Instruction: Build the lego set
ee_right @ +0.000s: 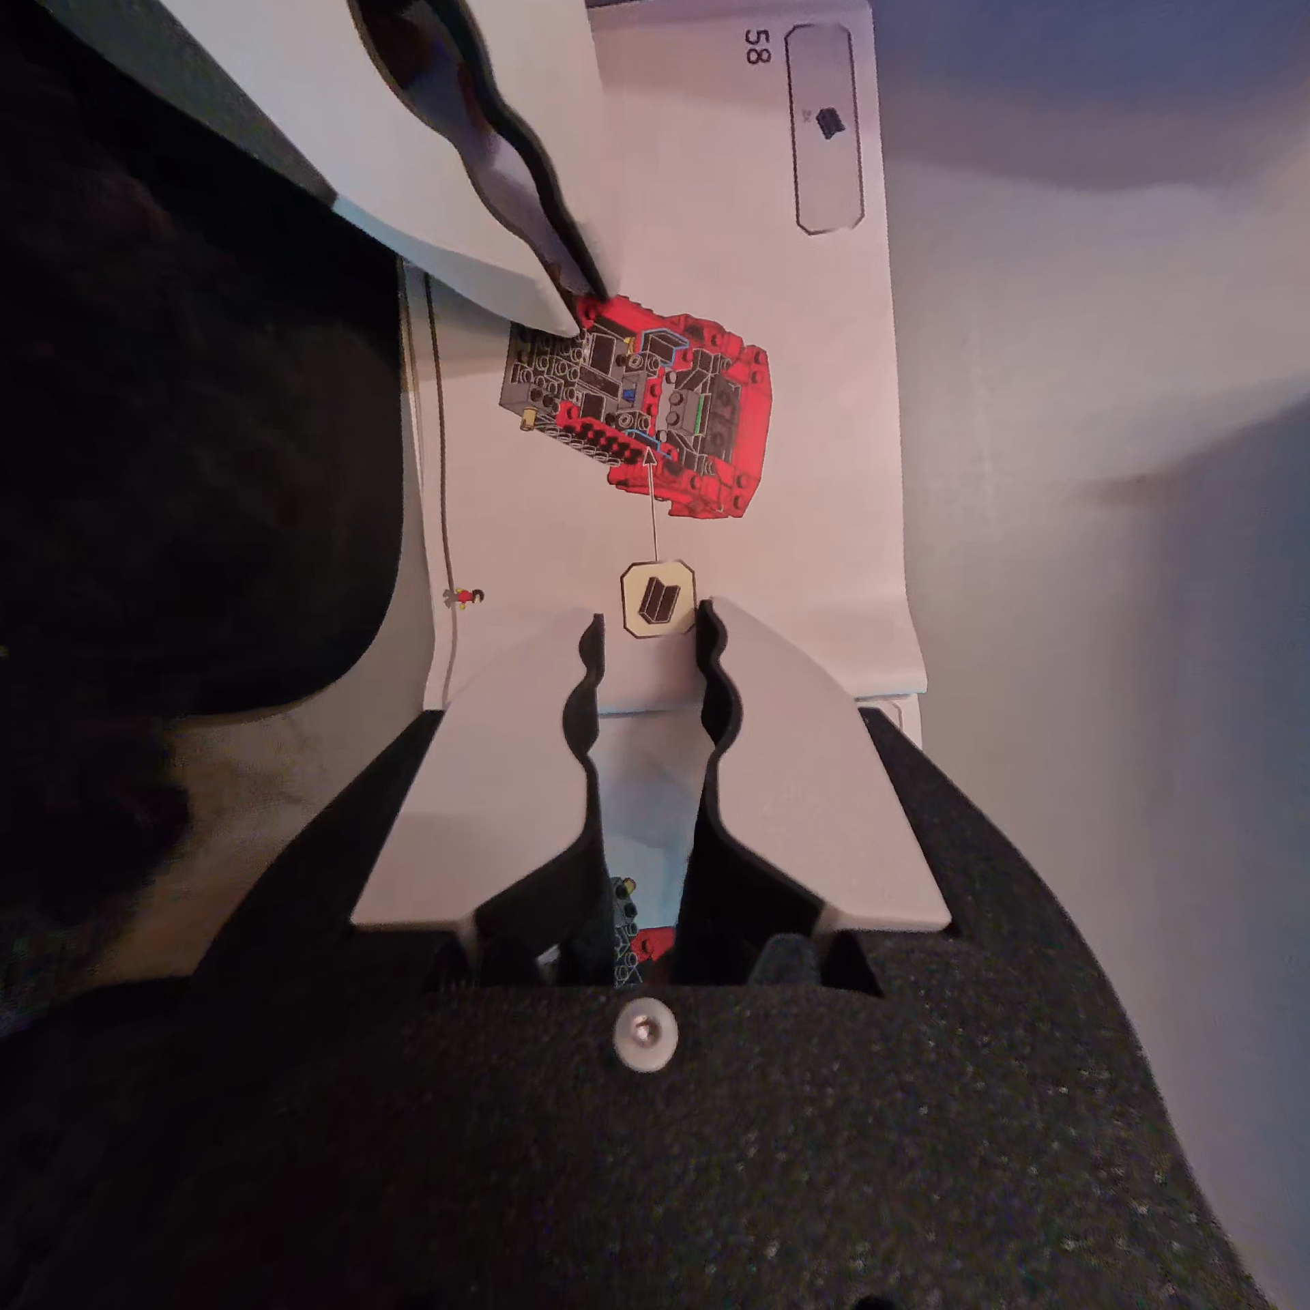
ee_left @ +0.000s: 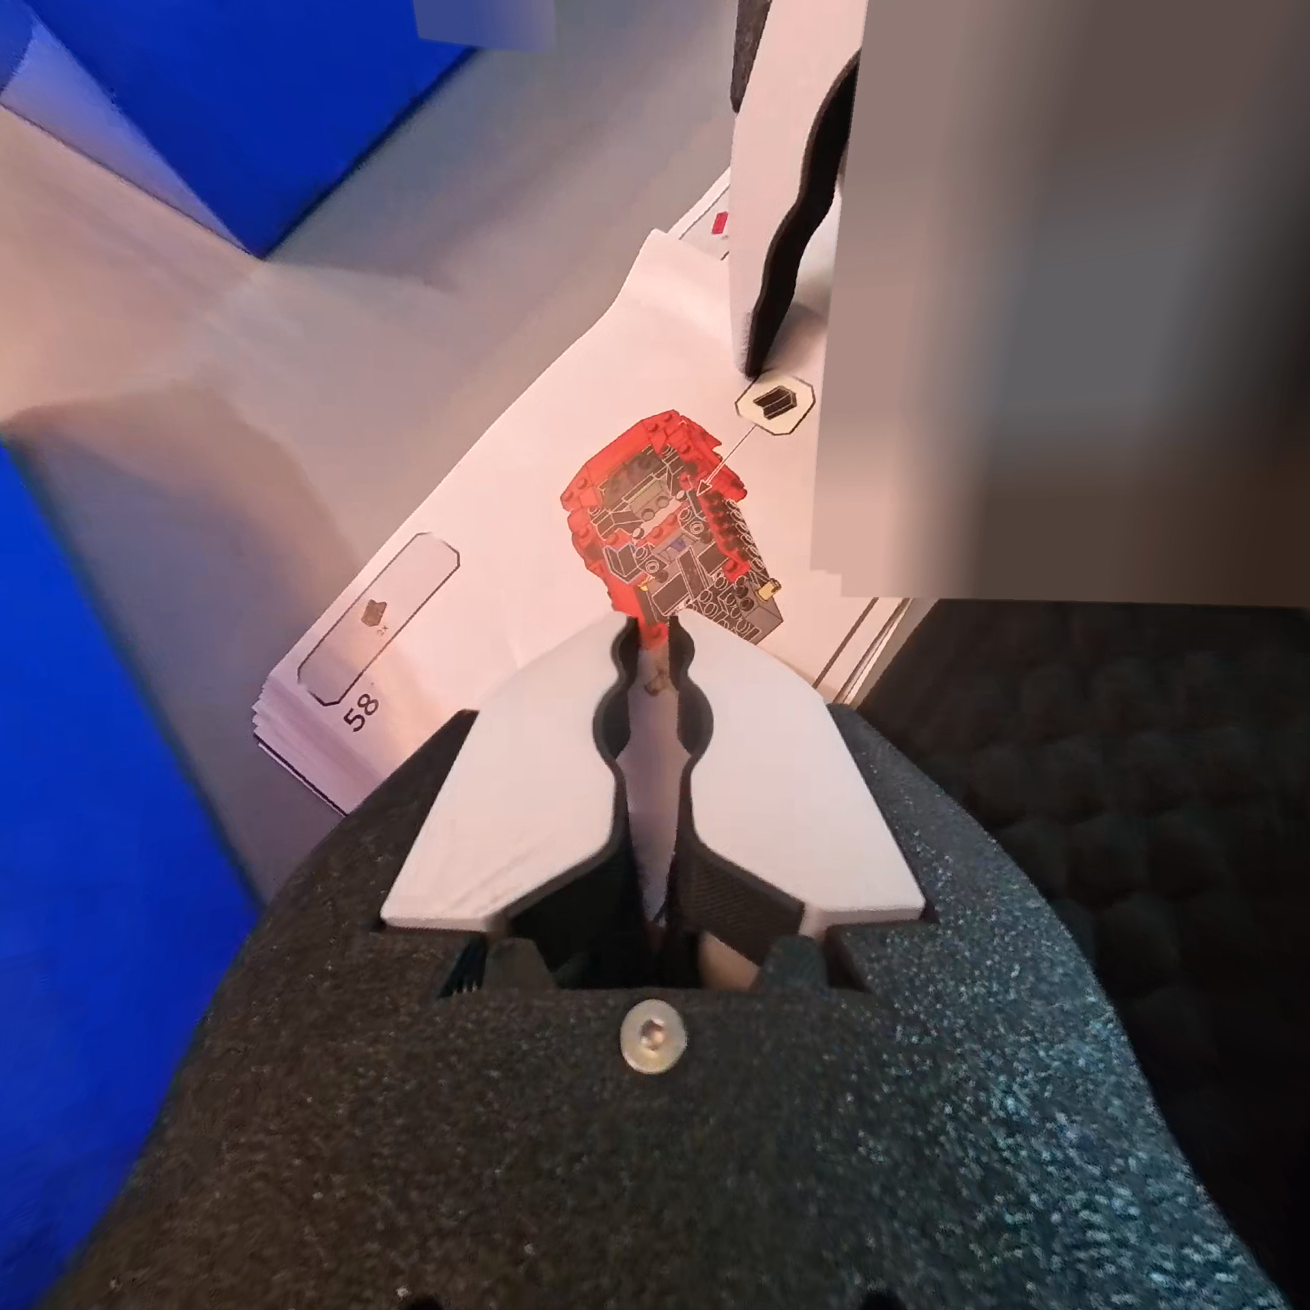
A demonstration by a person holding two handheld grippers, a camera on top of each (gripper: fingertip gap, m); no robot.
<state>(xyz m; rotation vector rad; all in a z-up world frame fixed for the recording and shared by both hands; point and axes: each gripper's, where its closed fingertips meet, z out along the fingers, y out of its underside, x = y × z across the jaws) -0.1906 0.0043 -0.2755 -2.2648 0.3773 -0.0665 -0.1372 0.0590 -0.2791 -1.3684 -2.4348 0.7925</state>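
The instruction booklet lies open on the pale table, showing a printed red and grey model; no loose bricks are visible. The right gripper hovers over the page near its lower edge, jaws apart and empty. The left gripper points at the printed model, jaws nearly together; whether they pinch the page cannot be determined.

both wrist cams sit super close, looking down along their fingers from opposite sides; they share the open instruction booklet just ahead
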